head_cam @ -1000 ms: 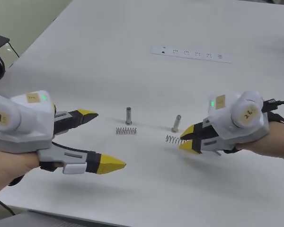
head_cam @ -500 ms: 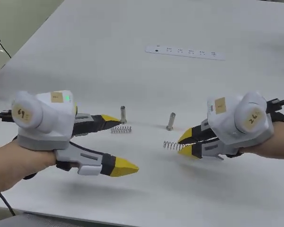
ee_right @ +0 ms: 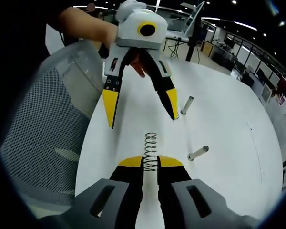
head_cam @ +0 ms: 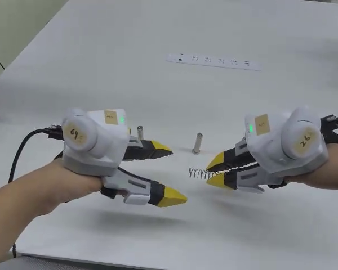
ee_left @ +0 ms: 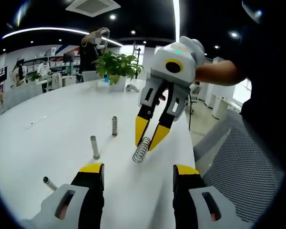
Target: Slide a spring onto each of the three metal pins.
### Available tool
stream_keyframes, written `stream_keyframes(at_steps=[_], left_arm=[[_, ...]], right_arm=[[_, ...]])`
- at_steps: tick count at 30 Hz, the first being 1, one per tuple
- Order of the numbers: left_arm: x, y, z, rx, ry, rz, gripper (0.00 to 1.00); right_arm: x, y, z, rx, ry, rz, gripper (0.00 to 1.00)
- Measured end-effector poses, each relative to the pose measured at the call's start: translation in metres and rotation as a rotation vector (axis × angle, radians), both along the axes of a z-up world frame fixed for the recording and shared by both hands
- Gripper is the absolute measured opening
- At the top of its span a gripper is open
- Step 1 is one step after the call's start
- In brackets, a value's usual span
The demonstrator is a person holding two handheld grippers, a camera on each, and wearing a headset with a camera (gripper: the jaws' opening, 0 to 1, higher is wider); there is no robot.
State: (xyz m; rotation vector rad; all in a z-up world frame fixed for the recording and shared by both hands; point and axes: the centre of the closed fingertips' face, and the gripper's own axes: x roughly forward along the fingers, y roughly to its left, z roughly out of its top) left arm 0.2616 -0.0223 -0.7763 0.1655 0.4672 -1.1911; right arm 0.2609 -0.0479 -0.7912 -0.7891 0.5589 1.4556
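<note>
Right gripper (head_cam: 213, 170) fingers (head_cam: 217, 160) pinch a spring (head_cam: 196, 172); left gripper (head_cam: 176, 174) fingers (head_cam: 172, 197) gape wide

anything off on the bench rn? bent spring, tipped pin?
Nothing stands out. The spring in the right gripper looks straight and is held by one end. The pin between the grippers stands upright. The left gripper is open and empty.
</note>
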Motion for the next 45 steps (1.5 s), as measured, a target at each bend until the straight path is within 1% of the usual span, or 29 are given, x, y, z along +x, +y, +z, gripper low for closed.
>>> stream_keyframes(at_steps=[4, 7, 11, 14, 21, 23, 28, 30, 31, 33, 34, 43, 45], left_arm=[[0.001, -0.007, 0.0, -0.007, -0.006, -0.015, 0.47], [0.002, -0.009, -0.001, -0.01, -0.011, -0.016, 0.4], [0.006, -0.014, 0.004, -0.044, -0.014, -0.008, 0.3], [0.006, -0.018, 0.005, -0.055, -0.011, -0.019, 0.25], [0.002, -0.023, 0.005, -0.059, -0.013, -0.046, 0.12], [0.002, -0.023, 0.004, -0.054, -0.013, -0.054, 0.05], [0.0, -0.026, 0.004, -0.046, -0.027, -0.073, 0.04], [-0.001, -0.027, 0.005, -0.046, -0.033, -0.079, 0.03], [-0.001, -0.028, 0.005, -0.051, -0.03, -0.08, 0.02], [-0.001, -0.028, 0.006, -0.048, -0.036, -0.085, 0.02], [-0.002, -0.028, 0.006, -0.047, -0.038, -0.086, 0.02], [-0.004, -0.029, 0.007, -0.043, -0.037, -0.107, 0.02], [-0.004, -0.029, 0.008, -0.046, -0.037, -0.107, 0.02]], right_arm=[[-0.001, 0.0, 0.003, 0.004, -0.003, 0.005, 0.08], [-0.003, 0.002, 0.005, 0.011, -0.003, 0.008, 0.08], [-0.006, 0.003, 0.006, 0.015, -0.003, 0.017, 0.08], [-0.007, 0.003, 0.007, 0.02, -0.003, 0.021, 0.08], [-0.008, 0.005, 0.012, 0.033, -0.004, 0.029, 0.08], [-0.008, 0.006, 0.012, 0.036, -0.004, 0.029, 0.08], [-0.008, 0.005, 0.013, 0.033, -0.006, 0.032, 0.08], [-0.007, 0.005, 0.013, 0.032, -0.013, 0.03, 0.08], [-0.005, 0.005, 0.014, 0.034, -0.026, 0.034, 0.08], [-0.006, 0.005, 0.013, 0.037, -0.015, 0.023, 0.08], [-0.006, 0.005, 0.014, 0.039, -0.019, 0.026, 0.08], [-0.008, 0.004, 0.013, 0.05, -0.007, 0.025, 0.09], [-0.008, 0.0, 0.012, 0.053, -0.004, 0.02, 0.1]])
